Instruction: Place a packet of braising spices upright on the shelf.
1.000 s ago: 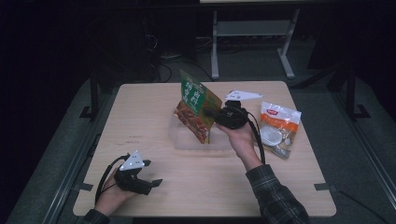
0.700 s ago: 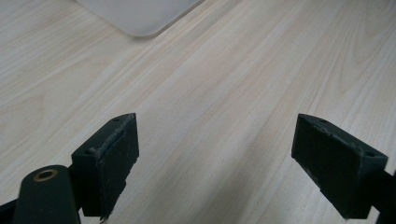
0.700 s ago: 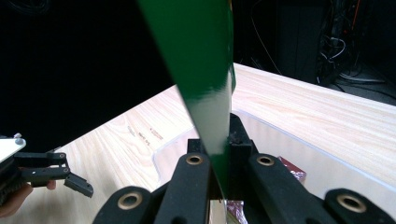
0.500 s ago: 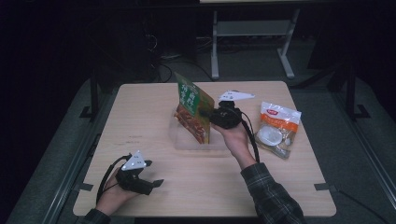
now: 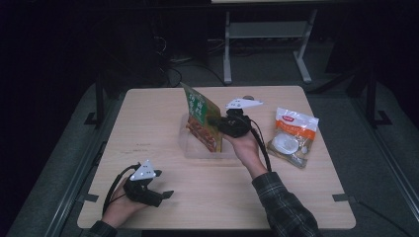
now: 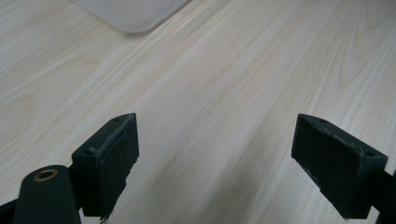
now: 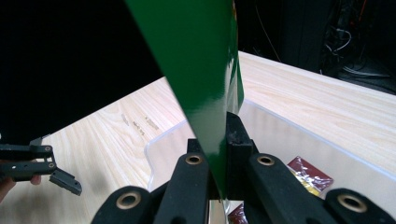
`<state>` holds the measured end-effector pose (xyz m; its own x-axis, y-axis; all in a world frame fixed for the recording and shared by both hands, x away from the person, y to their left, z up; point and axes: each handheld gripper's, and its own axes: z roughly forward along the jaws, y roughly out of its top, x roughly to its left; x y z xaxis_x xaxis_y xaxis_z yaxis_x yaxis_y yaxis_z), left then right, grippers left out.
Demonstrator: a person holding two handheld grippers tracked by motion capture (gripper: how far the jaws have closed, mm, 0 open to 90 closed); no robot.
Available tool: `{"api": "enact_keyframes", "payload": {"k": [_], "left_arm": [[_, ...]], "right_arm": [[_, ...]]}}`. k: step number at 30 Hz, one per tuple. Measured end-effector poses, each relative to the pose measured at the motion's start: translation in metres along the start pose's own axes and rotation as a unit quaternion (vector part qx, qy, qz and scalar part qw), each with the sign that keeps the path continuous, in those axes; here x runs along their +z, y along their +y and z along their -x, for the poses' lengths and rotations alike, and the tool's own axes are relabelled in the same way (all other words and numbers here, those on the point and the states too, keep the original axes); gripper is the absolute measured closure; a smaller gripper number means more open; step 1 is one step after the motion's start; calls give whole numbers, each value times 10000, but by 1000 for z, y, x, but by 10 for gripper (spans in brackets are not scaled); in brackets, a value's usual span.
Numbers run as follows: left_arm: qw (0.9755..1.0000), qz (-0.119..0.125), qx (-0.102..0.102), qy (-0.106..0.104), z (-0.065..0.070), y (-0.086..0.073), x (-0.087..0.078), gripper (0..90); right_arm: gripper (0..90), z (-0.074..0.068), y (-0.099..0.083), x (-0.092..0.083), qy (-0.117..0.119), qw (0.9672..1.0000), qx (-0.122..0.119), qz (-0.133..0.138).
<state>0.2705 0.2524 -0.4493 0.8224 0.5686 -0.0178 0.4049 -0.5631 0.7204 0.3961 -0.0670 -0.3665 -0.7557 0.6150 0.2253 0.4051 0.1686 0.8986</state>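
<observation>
High view: right tongs point(image 5: 217, 123) sit mid-counter, clamped on the edge of a green snack packet point(image 5: 201, 117) that stands tilted above a clear plastic tray point(image 5: 190, 146); packet's lower end reaches down inside the tray walls. At 3 o'clock from the tray lies a white-and-orange bag point(image 5: 292, 136), well apart. Left tongs point(image 5: 157, 193) rest at 7 o'clock on the counter point(image 5: 148, 123), jaws apart, holding nothing. Left gripper view: both pads spread wide over bare wood, a frosted tray corner point(image 6: 135, 16) at 12 o'clock; this confirms the released state, which the high view gives only coarsely. Right gripper view: the packet point(image 7: 205, 70) is pinched flat between closed jaws, glossy green back rising to 12 o'clock; below, the tray rim point(image 7: 161, 140) and a small red sachet point(image 7: 308, 172) already lying in it, which the high view leaves hidden behind the packet. Left tongs point(image 7: 51, 172) appear far off at 8 o'clock. Risk, as I judge it: the grip is on a thin slick edge, so the packet may swing or slip; it could catch the tray rim and shove the light tray, since nothing steadies it.
</observation>
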Motion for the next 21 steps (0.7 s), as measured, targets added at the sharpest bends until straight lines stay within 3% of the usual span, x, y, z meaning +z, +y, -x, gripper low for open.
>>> {"api": "enact_keyframes", "payload": {"k": [17, 21], "left_arm": [[9999, -107, 43, -26, 0, 0, 2, 146], [9999, -104, 28, -33, 0, 0, 3, 146]], "right_arm": [[869, -3, -8, 14, 114, 9994, -88, -320], [803, -3, -8, 14, 123, 9993, -97, -332]]}}
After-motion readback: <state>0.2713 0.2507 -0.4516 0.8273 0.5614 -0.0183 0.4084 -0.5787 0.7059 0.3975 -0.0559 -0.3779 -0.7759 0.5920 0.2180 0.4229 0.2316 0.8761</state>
